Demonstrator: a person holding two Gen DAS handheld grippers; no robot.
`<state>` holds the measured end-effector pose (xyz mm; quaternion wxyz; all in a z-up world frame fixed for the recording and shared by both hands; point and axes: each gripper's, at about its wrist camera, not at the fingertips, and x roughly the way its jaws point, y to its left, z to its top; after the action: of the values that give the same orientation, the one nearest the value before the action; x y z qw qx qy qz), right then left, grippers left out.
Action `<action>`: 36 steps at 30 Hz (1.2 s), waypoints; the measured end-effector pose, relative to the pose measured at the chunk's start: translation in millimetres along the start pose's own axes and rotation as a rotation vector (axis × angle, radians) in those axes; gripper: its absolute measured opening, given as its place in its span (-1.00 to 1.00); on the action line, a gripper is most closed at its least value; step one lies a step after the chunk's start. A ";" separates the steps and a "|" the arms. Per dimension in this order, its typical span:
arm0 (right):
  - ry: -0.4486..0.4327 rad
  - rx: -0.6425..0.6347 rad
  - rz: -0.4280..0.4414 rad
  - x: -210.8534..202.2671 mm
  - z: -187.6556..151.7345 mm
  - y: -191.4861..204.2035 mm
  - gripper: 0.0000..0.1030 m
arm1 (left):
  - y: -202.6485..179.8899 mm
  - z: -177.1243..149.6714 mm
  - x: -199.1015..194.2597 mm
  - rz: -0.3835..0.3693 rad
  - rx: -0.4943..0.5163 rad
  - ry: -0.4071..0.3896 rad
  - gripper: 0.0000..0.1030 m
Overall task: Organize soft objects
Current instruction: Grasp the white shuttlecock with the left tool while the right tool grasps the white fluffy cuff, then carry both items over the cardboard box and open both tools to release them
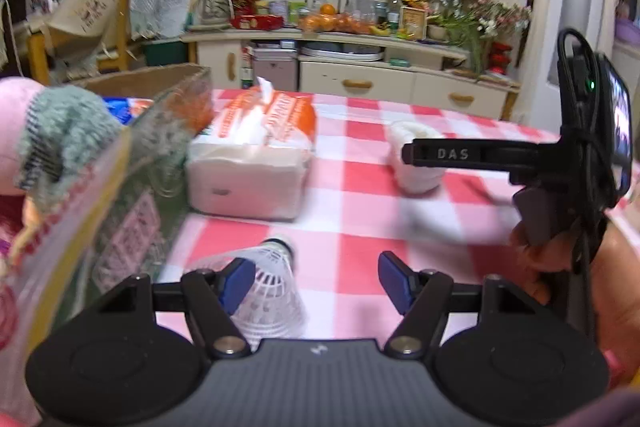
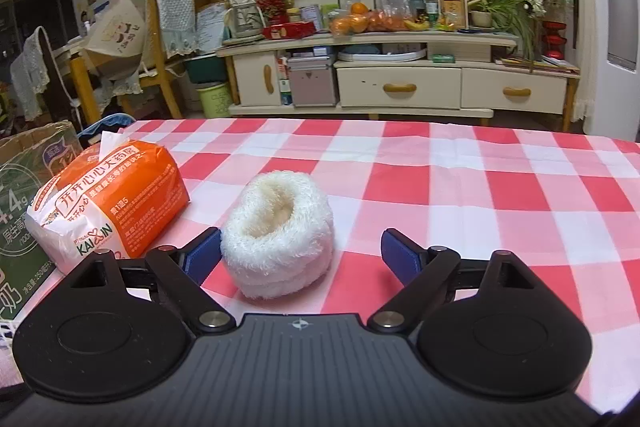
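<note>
A white fluffy rolled sock [image 2: 278, 237] lies on the red-checked tablecloth [image 2: 480, 195]. My right gripper [image 2: 300, 255] is open around it, left pad beside it. It shows behind the right gripper's finger [image 1: 440, 154] in the left wrist view [image 1: 416, 179]. My left gripper [image 1: 316, 281] is open and empty over a white shuttlecock [image 1: 272, 287], left pad against it. A cardboard box [image 1: 132, 163] at the left holds a teal sock [image 1: 60, 139] and a pink soft toy [image 1: 10, 131].
An orange and white tissue pack [image 1: 256, 155] lies beside the box; it also shows in the right wrist view [image 2: 108, 203]. Beyond the table stand a cream TV cabinet [image 2: 400, 83] with fruit and flowers, and a wooden chair [image 2: 132, 67].
</note>
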<state>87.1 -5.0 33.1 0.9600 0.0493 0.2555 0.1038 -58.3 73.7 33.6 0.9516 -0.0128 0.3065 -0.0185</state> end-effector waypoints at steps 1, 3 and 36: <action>0.002 -0.006 0.004 1.9 0.1 0.9 1.00 | -1.0 -0.4 0.0 0.021 0.011 0.000 0.32; 0.008 -0.021 0.005 5.6 -0.3 3.5 1.00 | -0.1 -2.1 -2.3 0.061 0.016 -0.004 0.32; 0.003 -0.066 0.024 12.2 4.9 -2.9 -0.02 | 17.0 1.8 14.9 0.090 0.007 0.047 -0.98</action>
<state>100.5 -5.4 31.1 0.9594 0.0208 0.2527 0.1239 -44.6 90.0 25.8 0.9440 0.0046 0.3291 0.0231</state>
